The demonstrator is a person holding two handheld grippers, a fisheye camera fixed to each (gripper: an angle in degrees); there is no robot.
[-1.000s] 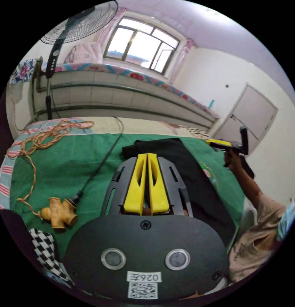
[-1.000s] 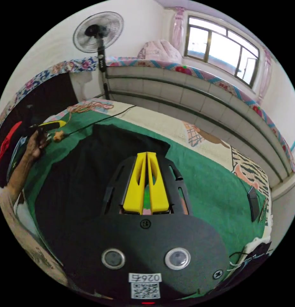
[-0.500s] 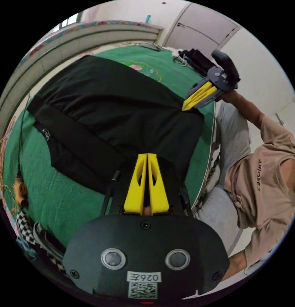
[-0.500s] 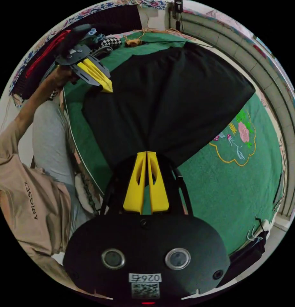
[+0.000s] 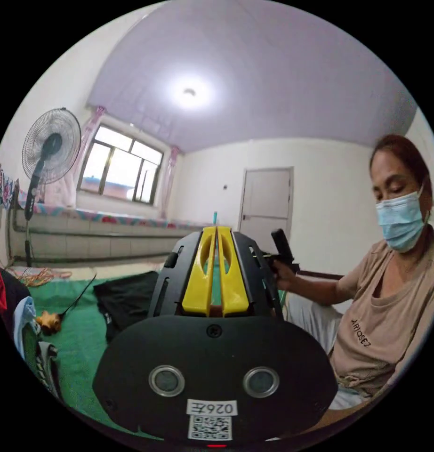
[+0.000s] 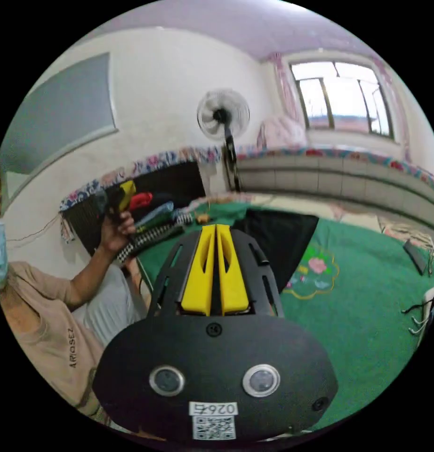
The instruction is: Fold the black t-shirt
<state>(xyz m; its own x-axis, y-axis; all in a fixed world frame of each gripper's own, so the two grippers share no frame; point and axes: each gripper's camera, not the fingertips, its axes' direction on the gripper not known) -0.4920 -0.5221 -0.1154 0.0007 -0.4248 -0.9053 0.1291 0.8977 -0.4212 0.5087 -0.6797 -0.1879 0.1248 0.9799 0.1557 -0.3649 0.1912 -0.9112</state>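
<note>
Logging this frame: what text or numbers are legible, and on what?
"ARIOSE", last character unclear: print on the person's shirt.
Left housing sticker, below the left gripper: too small to read.
Right housing sticker, below the right gripper: too small to read.

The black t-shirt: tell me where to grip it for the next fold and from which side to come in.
Probably grip the black t-shirt at its corner on the person's side, coming in low from that edge of the green cover. The shirt lies flat, so only its edges give the jaws something to pinch. Both the left gripper and right gripper are raised above it, jaws shut and empty.
</note>
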